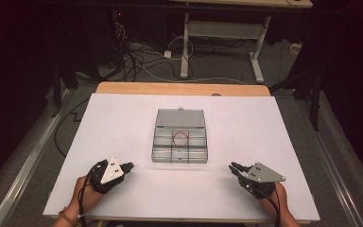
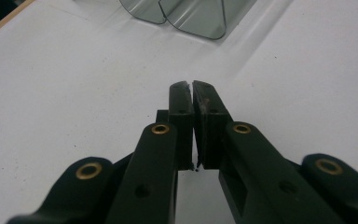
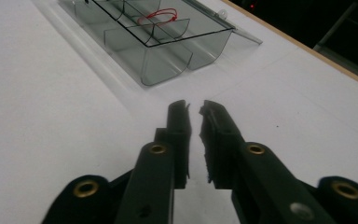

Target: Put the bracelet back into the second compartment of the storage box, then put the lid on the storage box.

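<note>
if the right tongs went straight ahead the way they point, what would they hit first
Probably the near corner of the clear compartment box: the shut right tongs aim at it over bare white table. Depth is hard to judge.

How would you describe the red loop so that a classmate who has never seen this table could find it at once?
On the white table, find the clear plastic compartment box lying open at its centre. The red loop lies in the middle compartment of the row nearest the lid. It is the box's one coloured item.
</note>
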Available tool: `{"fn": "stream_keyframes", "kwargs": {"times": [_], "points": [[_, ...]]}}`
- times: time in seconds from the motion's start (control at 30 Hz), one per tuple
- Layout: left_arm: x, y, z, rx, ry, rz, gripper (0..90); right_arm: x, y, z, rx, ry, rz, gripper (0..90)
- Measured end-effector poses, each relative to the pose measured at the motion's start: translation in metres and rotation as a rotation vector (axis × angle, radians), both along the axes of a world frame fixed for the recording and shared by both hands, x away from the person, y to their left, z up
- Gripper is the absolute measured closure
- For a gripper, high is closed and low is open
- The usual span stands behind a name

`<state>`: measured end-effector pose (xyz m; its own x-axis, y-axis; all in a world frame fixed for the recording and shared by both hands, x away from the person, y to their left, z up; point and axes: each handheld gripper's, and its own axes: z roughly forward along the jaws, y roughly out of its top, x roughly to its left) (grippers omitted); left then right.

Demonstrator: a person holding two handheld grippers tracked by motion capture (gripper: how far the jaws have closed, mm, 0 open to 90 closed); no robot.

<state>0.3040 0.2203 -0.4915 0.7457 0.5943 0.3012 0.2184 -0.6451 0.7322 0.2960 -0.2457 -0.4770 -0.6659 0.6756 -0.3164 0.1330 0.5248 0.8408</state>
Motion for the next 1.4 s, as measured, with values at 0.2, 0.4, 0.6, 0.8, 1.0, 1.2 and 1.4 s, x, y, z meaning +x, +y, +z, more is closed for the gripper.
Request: {"fn": "stream_keyframes", "kwargs": {"times": [0.2, 0.4, 0.6, 0.8, 1.0, 1.2, 1.4], "points": [[0.0, 0.001, 0.0, 0.007, 0.003, -0.004, 87.8, 0.001, 0.001, 0.002, 0.0, 0.011, 0.004, 90.0], [-0.001, 0.002, 0.0, -0.001, 0.006, -0.006, 87.8, -0.001, 0.005, 0.001, -0.018, 0.017, 0.012, 90.0], [-0.001, 0.001, 0.0, 0.019, -0.008, -0.012, 87.8, 0.0, 0.004, 0.001, -0.022, 0.016, 0.005, 90.0], [0.0, 0.001, -0.001, 0.024, -0.003, -0.006, 87.8, 0.003, 0.003, 0.0, -0.022, 0.023, 0.003, 90.0], [0.001, 0.0, 0.0, 0.026, 0.001, -0.009, 87.8, 0.003, 0.001, 0.0, -0.019, 0.025, -0.004, 90.0], [0.006, -0.002, 0.001, 0.026, -0.001, -0.011, 87.8, 0.004, 0.0, -0.001, -0.04, 0.032, -0.01, 90.0], [0.014, -0.003, 0.003, 0.011, 0.016, 0.0, 87.7, 0.01, -0.004, -0.001, -0.039, 0.041, -0.03, 90.0]]}}
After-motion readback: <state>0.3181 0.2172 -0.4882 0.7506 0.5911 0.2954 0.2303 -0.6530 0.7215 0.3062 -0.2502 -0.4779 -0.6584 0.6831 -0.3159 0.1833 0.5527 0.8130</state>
